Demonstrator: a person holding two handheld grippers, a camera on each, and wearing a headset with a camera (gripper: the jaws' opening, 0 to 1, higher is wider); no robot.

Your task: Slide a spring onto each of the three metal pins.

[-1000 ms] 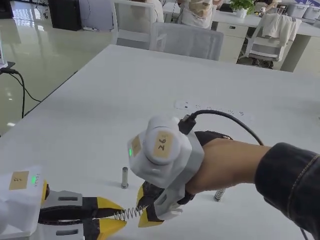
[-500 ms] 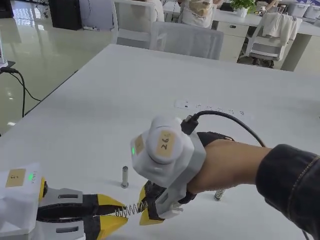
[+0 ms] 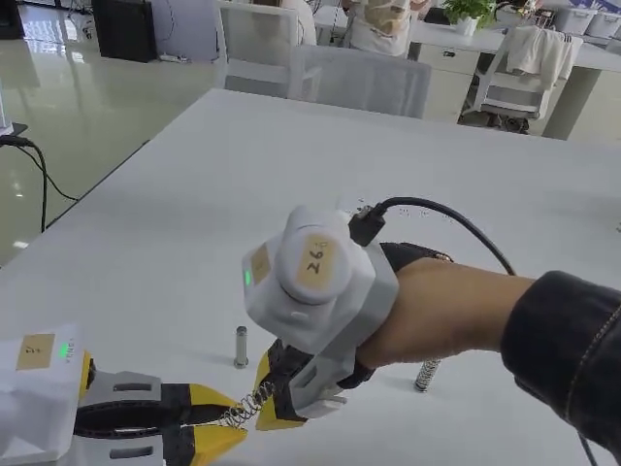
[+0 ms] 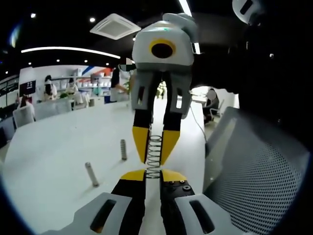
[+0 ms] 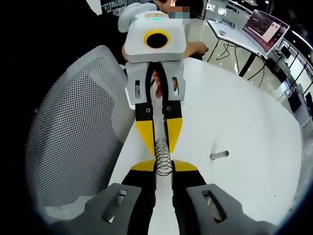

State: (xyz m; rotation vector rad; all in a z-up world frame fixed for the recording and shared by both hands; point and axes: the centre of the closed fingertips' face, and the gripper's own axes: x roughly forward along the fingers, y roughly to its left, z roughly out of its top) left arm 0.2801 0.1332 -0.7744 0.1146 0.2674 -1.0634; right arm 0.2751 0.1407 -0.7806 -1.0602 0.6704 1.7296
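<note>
Spring point(image 3: 241, 409) spans the gap between 2 yellow-tipped grippers just above a white table point(image 3: 291, 175), 1 end in each. The left gripper point(image 3: 215, 424), low at the frame's edge, has its jaws drawn in to a slit on the coil's end. The right gripper point(image 3: 264, 403), held in a hand point(image 3: 437, 320) reaching across from the right, pinches the opposite end, its jaws parted by no more than the coil's width. A bare pin point(image 3: 241, 347) stands upright on the table just beyond the spring, apart from it. A second pin point(image 3: 424, 376), well off to the right past the hand, appears to wear a coil already, though it is too small to be sure. The spring looks light, thin-wired and bouncy: likely to bend, twist or shoot out under a hard squeeze, and to sag if held by 1 end alone. The safer hold, on this evidence, is a gentle pinch across the coils near the upper end, leaving the lower end's bore open to drop over the pin's top.
</note>
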